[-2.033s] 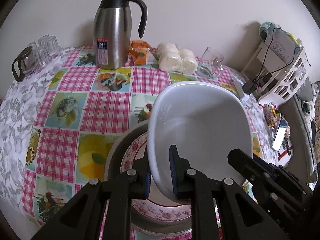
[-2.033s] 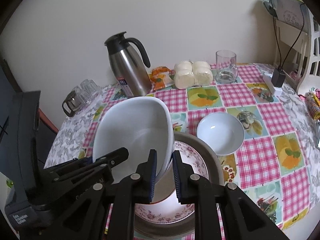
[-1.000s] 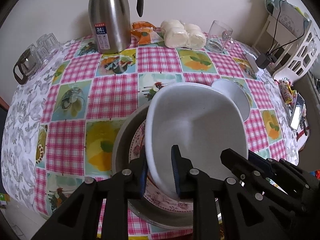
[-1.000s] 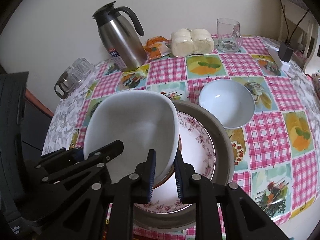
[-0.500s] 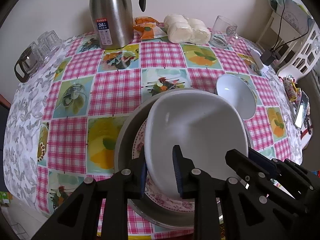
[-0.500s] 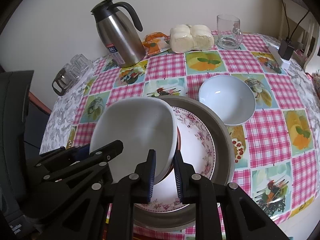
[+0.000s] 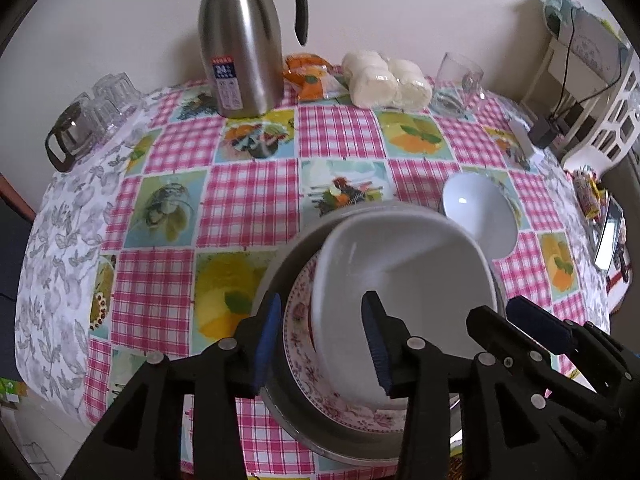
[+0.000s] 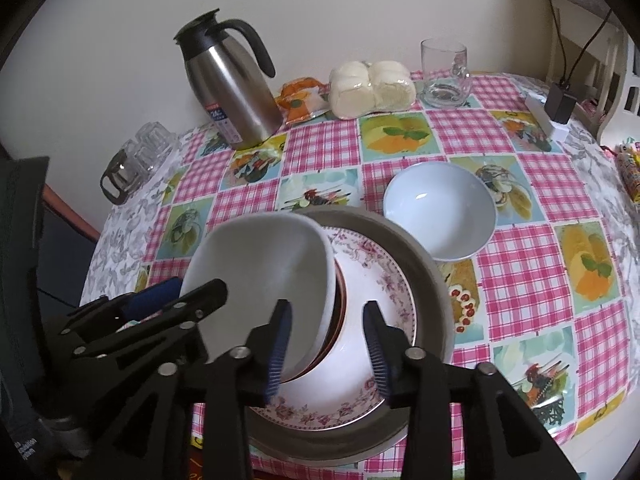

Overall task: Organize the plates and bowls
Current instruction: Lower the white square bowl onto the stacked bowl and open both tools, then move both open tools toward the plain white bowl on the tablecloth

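**Square white bowl let go onto the plate stack**

Desk [image 7: 248, 200]: round, under a pink-check oilcloth with fruit and bird panels; carries everything.

Grey round metal pan [image 8: 434, 276]: widest dish, bottom of the stack, near the front edge. Judged to be the base because it is broadest.

Floral-rimmed white plate [image 8: 384, 280]: lies inside the pan. A brown-edged dish, mostly hidden, sits on it under the bowl.

Square white ceramic bowl [image 7: 404, 276]: top of the stack, off-centre toward the left side of the plate in the right wrist view, empty. Appears to rest on the stack by its own weight.

Round pale-blue bowl [image 8: 438, 216]: empty, on the cloth just beside the pan's far right rim. Probably the next piece to nest.

Left tool [image 7: 320, 344]: jaws opening, straddling the bowl's near-left rim; pads clear of it.

Right tool [image 8: 326, 346]: jaws opening, the bowl's right rim between them, no pad pressing. A two-sided hold suited the wide bowl.

Steel jug, wrapped buns and glasses stand along the far edge, well apart.
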`<action>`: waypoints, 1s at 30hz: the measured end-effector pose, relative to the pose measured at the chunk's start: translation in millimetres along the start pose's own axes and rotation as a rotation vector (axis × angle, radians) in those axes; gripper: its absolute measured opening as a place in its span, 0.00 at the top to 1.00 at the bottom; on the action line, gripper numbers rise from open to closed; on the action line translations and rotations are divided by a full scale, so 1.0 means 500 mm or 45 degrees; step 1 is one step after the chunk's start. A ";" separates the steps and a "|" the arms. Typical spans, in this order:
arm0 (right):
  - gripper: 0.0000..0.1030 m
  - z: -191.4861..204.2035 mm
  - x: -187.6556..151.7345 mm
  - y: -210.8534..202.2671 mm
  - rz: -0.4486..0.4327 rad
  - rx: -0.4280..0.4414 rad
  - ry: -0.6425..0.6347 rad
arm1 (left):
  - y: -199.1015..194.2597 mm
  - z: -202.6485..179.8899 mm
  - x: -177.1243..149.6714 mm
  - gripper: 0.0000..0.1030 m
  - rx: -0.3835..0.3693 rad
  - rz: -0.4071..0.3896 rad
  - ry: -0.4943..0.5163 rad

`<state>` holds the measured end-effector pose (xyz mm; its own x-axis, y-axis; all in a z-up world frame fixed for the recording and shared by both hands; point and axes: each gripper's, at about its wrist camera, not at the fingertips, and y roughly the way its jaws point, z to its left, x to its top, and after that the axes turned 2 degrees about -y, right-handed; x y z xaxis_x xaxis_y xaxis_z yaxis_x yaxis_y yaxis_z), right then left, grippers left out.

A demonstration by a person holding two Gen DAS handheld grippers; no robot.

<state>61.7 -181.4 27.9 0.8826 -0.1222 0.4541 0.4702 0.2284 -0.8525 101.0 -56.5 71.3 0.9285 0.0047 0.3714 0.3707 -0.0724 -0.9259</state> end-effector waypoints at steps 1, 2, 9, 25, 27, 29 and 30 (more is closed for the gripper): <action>0.53 -0.001 0.001 -0.003 -0.009 -0.003 0.000 | -0.005 0.003 0.002 0.54 0.003 -0.013 -0.009; 0.50 -0.002 0.002 -0.006 -0.017 -0.006 0.004 | -0.007 0.008 0.004 0.51 0.006 -0.024 -0.020; 0.26 -0.012 0.007 -0.011 -0.048 -0.034 0.014 | -0.015 0.037 0.012 0.41 0.024 -0.049 -0.098; 0.01 -0.018 0.009 -0.018 -0.101 -0.060 0.008 | -0.013 0.077 0.014 0.14 0.077 -0.080 -0.206; 0.00 -0.018 0.009 -0.017 -0.101 -0.061 0.008 | -0.015 0.080 0.015 0.10 0.082 -0.091 -0.214; 0.00 -0.019 0.009 -0.018 -0.102 -0.063 0.013 | -0.019 0.084 0.015 0.09 0.090 -0.111 -0.224; 0.00 -0.021 0.009 -0.018 -0.104 -0.062 0.015 | -0.020 0.086 0.015 0.09 0.092 -0.119 -0.229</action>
<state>61.8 -194.0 34.8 0.8412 -0.1499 0.5195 0.5396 0.1698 -0.8246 105.1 -12.9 80.4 0.8768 0.1861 0.4434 0.4499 0.0082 -0.8930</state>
